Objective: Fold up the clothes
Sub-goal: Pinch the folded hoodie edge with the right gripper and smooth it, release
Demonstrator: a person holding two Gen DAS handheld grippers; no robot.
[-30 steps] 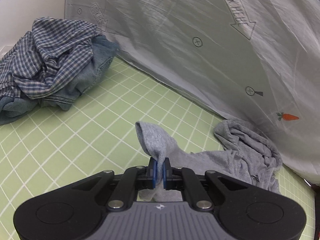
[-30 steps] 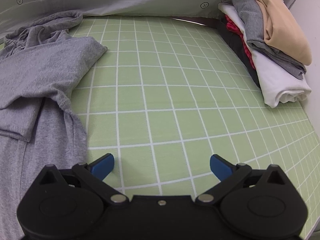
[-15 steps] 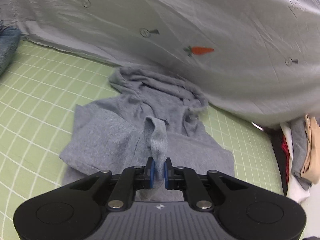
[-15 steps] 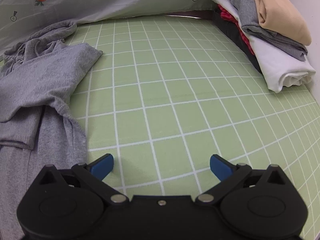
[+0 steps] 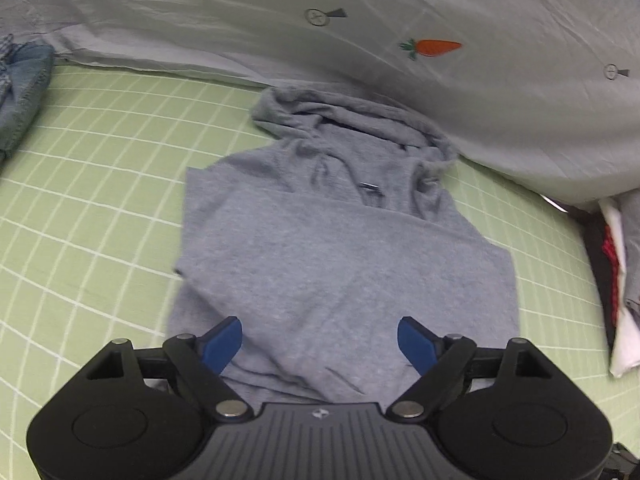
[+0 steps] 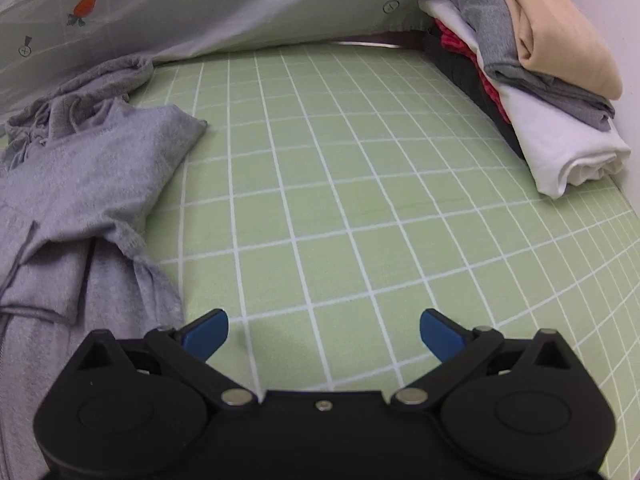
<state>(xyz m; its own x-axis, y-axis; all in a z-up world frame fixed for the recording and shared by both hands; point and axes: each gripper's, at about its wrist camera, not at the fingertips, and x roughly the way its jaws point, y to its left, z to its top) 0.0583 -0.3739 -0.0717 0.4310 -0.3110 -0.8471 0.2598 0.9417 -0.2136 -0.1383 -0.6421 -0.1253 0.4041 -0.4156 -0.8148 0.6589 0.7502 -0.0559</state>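
Note:
A grey hoodie (image 5: pixel 344 256) lies on the green checked sheet (image 5: pixel 100 208), sleeves folded in over the body, hood bunched against the pale bedding behind. My left gripper (image 5: pixel 320 342) hovers over its lower part, open, nothing between the blue fingers. In the right wrist view the same grey hoodie (image 6: pixel 80 184) lies at the left. My right gripper (image 6: pixel 324 330) stands open above bare sheet to the hoodie's right, holding nothing.
A stack of folded clothes (image 6: pixel 532 80), beige, grey, white, red and black, sits at the right edge. Denim and checked garments (image 5: pixel 20 96) lie at the far left. Pale carrot-print bedding (image 5: pixel 400 20) rises behind. Green sheet (image 6: pixel 340 200) stretches between hoodie and stack.
My left gripper carried a grey sleeve over the hoodie's body, then opened and let it go; the sleeve now lies flat. The right gripper stayed open and drifted slightly.

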